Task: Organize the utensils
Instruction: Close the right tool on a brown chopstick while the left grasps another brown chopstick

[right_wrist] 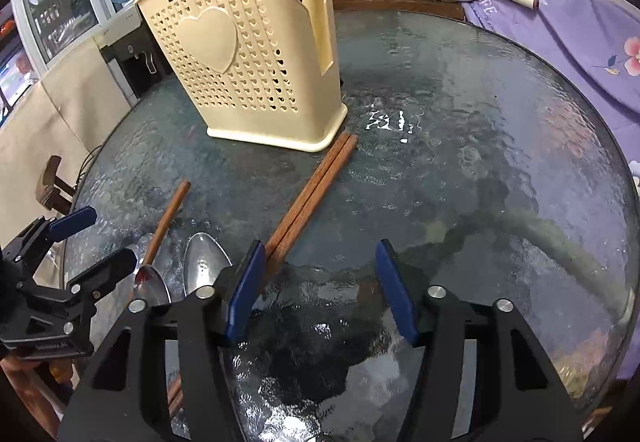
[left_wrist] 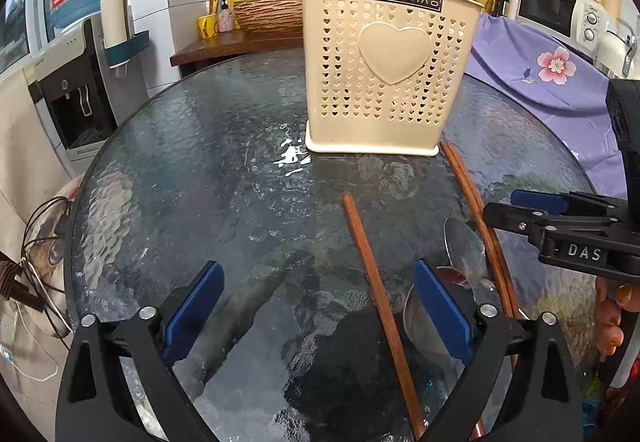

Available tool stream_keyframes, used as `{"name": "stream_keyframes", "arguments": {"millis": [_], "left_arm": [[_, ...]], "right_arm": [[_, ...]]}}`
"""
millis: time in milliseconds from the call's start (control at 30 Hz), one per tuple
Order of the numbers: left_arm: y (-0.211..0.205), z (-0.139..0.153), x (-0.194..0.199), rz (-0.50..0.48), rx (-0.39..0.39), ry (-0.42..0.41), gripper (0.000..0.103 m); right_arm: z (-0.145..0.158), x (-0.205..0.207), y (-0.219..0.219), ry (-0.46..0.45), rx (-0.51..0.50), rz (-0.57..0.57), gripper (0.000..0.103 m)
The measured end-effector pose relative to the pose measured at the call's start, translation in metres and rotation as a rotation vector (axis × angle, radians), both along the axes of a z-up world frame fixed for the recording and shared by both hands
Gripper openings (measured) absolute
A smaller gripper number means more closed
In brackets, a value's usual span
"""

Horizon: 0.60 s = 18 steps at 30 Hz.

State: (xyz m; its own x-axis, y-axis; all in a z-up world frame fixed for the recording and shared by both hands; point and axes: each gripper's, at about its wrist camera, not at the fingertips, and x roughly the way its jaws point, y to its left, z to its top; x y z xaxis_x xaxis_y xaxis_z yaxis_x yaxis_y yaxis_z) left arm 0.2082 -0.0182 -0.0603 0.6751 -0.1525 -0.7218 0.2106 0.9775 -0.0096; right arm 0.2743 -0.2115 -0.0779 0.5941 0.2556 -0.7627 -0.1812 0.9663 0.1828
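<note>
hovering over loose utensils, both grippers empty

hanging above the near edge of the glass table (left_wrist: pixel 180 162), the left gripper (left_wrist: pixel 316 318) has its blue pads spread wide, nothing between them. the right gripper (right_wrist: pixel 320 294) is spread the same way and holds nothing. a single chopstick (left_wrist: pixel 376 306) lies between the left pads. right of it rest two spoons (right_wrist: pixel 202 262) and a pair of chopsticks (right_wrist: pixel 312 190), whose far tips reach the holder's base. the cream utensil holder (left_wrist: pixel 388 62) stands upright farther back, with some utensils already inside.
</note>
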Motion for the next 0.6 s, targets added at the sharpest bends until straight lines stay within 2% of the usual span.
{"name": "stream_keyframes", "arguments": {"millis": [67,133,300,400,533,600], "left_arm": [[-0.002,-0.001,0.002,-0.005,0.005,0.006,0.083],[-0.002,-0.002,0.004,-0.003,-0.004,0.017,0.08],[-0.003,-0.001,0.006,-0.006,-0.01,0.021,0.079],[-0.005,0.0,0.009,-0.009,-0.01,0.024,0.076],[-0.007,0.0,0.018,-0.019,-0.022,0.045,0.068],[-0.01,-0.001,0.024,-0.023,-0.019,0.059,0.063]], "right_arm": [[0.001,0.002,0.002,0.006,-0.025,0.0,0.052],[0.001,0.003,0.004,0.015,-0.056,0.007,0.049],[0.004,0.006,-0.005,0.029,-0.092,0.005,0.045],[0.006,0.011,-0.012,0.041,-0.11,-0.001,0.036],[0.004,0.024,-0.021,0.086,-0.047,-0.018,0.034],[0.005,0.03,-0.021,0.094,-0.047,-0.032,0.032]]}}
